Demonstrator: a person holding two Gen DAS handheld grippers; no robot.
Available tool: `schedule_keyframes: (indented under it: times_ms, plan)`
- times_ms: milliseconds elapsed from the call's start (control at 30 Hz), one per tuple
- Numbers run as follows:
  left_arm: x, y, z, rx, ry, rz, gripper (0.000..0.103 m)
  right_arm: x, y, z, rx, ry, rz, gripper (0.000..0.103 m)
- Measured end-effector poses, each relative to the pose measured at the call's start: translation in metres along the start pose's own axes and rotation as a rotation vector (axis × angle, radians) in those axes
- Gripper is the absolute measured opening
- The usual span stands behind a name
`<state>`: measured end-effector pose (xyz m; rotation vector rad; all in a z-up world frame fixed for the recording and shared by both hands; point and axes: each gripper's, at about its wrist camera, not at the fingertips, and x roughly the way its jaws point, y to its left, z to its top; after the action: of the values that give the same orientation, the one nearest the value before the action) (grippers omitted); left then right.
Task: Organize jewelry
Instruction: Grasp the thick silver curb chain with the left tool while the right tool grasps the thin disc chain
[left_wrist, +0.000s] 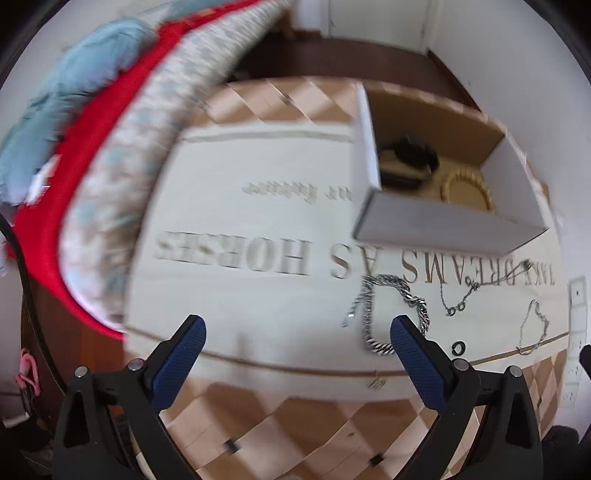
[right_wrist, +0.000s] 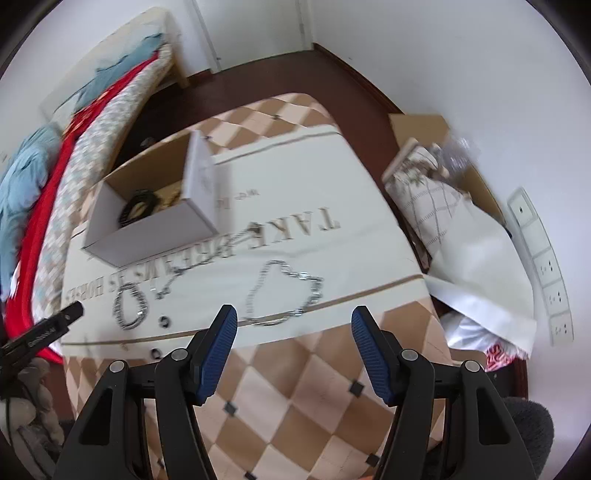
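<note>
An open cardboard box (left_wrist: 436, 221) (right_wrist: 155, 225) stands on a cloth-covered table; a black band (left_wrist: 410, 162) (right_wrist: 138, 208) and a gold ring-shaped piece (left_wrist: 467, 188) lie inside. On the cloth lie a thick silver chain (left_wrist: 388, 314) (right_wrist: 129, 304), a thin chain with clasp (left_wrist: 461, 295) (right_wrist: 207, 258), a fine chain loop (left_wrist: 532, 328) (right_wrist: 284, 291) and a small black ring (left_wrist: 458, 347) (right_wrist: 164, 321). My left gripper (left_wrist: 295, 332) is open and empty, just left of the thick chain. My right gripper (right_wrist: 293, 321) is open and empty, just in front of the fine chain loop.
The cloth (left_wrist: 258, 288) has printed letters and a checked border (right_wrist: 295, 387). A bed with red and blue bedding (left_wrist: 92, 110) (right_wrist: 44, 177) lies at the left. A box of bags and cushions (right_wrist: 443, 206) and a socket strip (right_wrist: 543, 258) stand at the right.
</note>
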<state>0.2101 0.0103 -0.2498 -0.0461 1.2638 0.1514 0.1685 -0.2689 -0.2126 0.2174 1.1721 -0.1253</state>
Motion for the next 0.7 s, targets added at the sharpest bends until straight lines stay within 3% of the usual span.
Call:
schedule_keyframes:
  times_ms: [100, 233, 267, 300, 367, 400, 600, 700]
  plan:
    - [0.024, -0.015, 0.003, 0.05, 0.065, -0.01, 0.072, 0.012, -0.013, 0.005, 0.029, 0.02, -0.008, 0.067]
    - [0.034, -0.027, 0.002, 0.085, 0.062, -0.026, 0.068, 0.03, -0.021, 0.008, 0.031, 0.049, -0.004, 0.067]
    - [0.033, -0.029, 0.002, 0.096, 0.056, -0.026, 0.062, 0.035, -0.022, 0.009, 0.028, 0.059, 0.001, 0.067]
    - [0.031, -0.032, 0.003, 0.114, 0.046, -0.039, 0.054, 0.042, -0.023, 0.01, 0.028, 0.073, 0.0, 0.067]
    - [0.028, -0.037, 0.002, 0.132, 0.038, -0.065, 0.011, 0.054, -0.024, 0.011, 0.026, 0.101, 0.015, 0.067]
    - [0.027, -0.041, 0.001, 0.149, 0.04, -0.051, 0.006, 0.058, -0.024, 0.011, 0.021, 0.107, 0.018, 0.067]
    - [0.022, -0.035, -0.005, 0.112, 0.055, -0.019, 0.005, 0.085, -0.012, 0.007, -0.064, 0.141, -0.013, 0.066]
    - [0.019, -0.02, -0.01, 0.076, 0.059, -0.022, 0.005, 0.083, 0.004, 0.004, -0.151, 0.099, -0.06, 0.056]
